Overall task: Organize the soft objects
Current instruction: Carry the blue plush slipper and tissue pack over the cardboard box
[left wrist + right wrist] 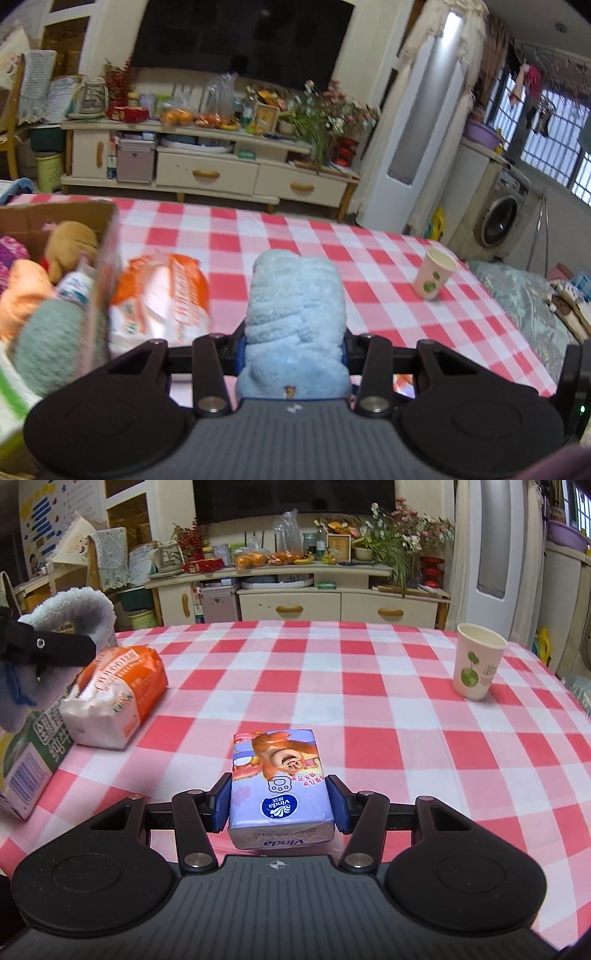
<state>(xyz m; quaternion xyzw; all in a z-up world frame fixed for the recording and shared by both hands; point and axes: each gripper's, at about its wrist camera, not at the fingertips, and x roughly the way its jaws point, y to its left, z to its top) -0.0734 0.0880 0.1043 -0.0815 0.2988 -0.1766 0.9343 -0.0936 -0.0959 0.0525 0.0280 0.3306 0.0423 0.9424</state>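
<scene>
My left gripper [293, 347] is shut on a fluffy light-blue towel [295, 317], held above the checked table just right of the cardboard box [107, 229]. The box holds several soft things: a brown plush [70, 243], an orange one [22, 291] and a grey-green one [48, 343]. My right gripper [280, 805] is shut on a purple Vinda tissue pack [277, 779], near the table's front edge. The left gripper with the towel [70, 609] shows at far left of the right wrist view. An orange-and-white tissue pack [162, 295] lies beside the box; it also shows in the right wrist view [114, 694].
A paper cup [476, 661] stands at the table's right; it also shows in the left wrist view [434, 273]. A green carton side of the box [26, 753] is at the left. The red-and-white checked tablecloth [332, 686] covers the table. A TV cabinet [295, 602] stands behind.
</scene>
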